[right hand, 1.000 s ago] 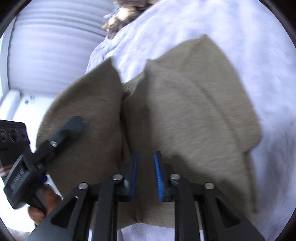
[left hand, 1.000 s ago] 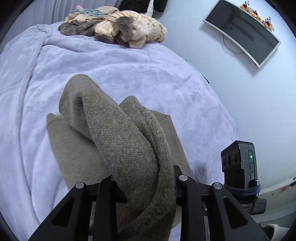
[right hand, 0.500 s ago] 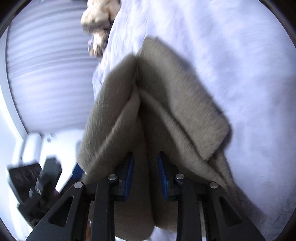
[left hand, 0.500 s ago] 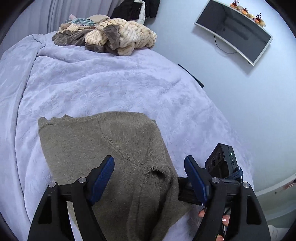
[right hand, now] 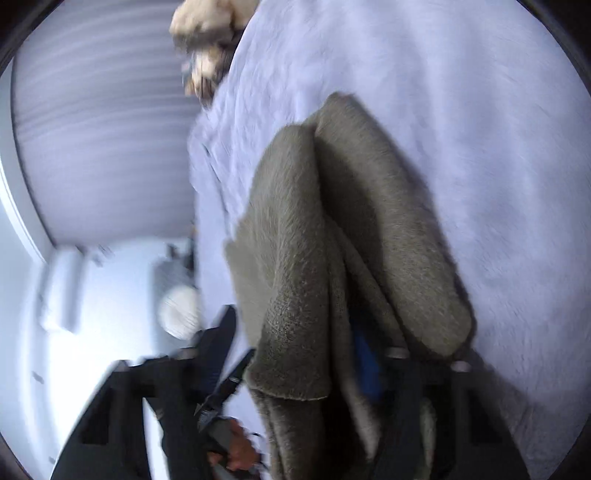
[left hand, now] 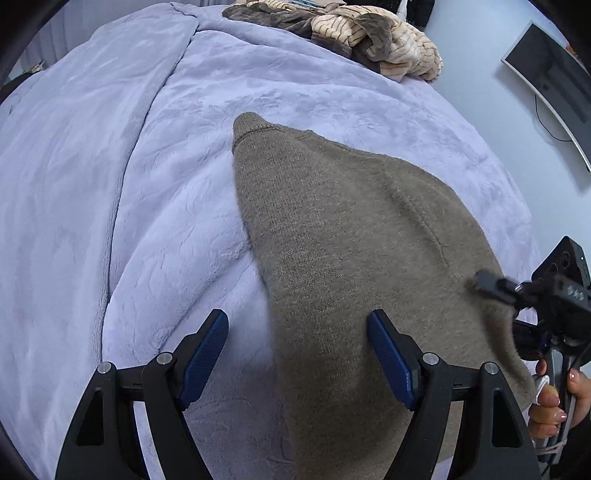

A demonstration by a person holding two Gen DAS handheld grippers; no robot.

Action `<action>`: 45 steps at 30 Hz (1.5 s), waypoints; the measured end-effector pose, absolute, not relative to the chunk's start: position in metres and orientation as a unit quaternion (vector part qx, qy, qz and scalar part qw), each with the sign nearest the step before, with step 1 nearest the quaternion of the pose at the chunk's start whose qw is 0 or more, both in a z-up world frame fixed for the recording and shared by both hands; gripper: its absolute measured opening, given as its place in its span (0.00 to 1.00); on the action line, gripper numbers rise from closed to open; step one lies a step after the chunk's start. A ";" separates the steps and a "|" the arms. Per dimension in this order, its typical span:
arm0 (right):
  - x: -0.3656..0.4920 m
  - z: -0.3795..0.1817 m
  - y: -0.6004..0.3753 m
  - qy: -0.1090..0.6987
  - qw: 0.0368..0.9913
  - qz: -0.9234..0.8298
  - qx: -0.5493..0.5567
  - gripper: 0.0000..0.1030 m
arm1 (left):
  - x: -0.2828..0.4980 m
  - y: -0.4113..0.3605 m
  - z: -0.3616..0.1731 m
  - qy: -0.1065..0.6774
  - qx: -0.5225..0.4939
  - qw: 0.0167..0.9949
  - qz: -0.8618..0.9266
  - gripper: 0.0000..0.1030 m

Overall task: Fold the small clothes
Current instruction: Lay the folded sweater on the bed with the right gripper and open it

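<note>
Across the lavender bedspread point(left hand: 110, 166) lies a taupe knit sweater point(left hand: 343, 240), spread mid-bed with one edge lifted at the right. Heap of striped and grey clothes point(left hand: 369, 33) sits at the far end of the bed, well apart. Left gripper point(left hand: 297, 356) hovers over the sweater's near end, jaws spread wide, nothing between the blue pads. Right gripper point(right hand: 365, 354) is blurred and draped in sweater folds; can't tell whether it's clamped.
</note>
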State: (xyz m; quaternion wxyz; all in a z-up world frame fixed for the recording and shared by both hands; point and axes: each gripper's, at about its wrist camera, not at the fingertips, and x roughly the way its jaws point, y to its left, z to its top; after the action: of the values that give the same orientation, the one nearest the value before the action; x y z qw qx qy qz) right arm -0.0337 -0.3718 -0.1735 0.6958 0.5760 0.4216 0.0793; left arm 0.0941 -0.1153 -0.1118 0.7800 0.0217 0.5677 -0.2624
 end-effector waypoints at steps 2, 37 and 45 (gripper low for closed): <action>-0.024 -0.153 -0.360 0.450 0.741 0.064 0.494 0.18 | 0.093 -0.118 -0.109 0.564 0.027 0.783 -0.263 0.77; -0.127 -0.126 -0.336 0.504 0.765 -0.081 0.393 0.06 | 0.041 -0.098 -0.123 0.586 0.090 0.757 -0.273 0.86; -0.137 -0.147 -0.337 0.509 0.750 -0.104 0.408 0.12 | 0.029 -0.088 -0.137 0.606 0.080 0.746 -0.264 0.86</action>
State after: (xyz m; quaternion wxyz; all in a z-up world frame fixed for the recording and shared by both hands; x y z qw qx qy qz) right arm -0.1366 -0.3366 -0.1467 0.7504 0.4083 0.5092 -0.1039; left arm 0.0290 -0.0875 -0.1371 0.7460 0.0804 0.6059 -0.2643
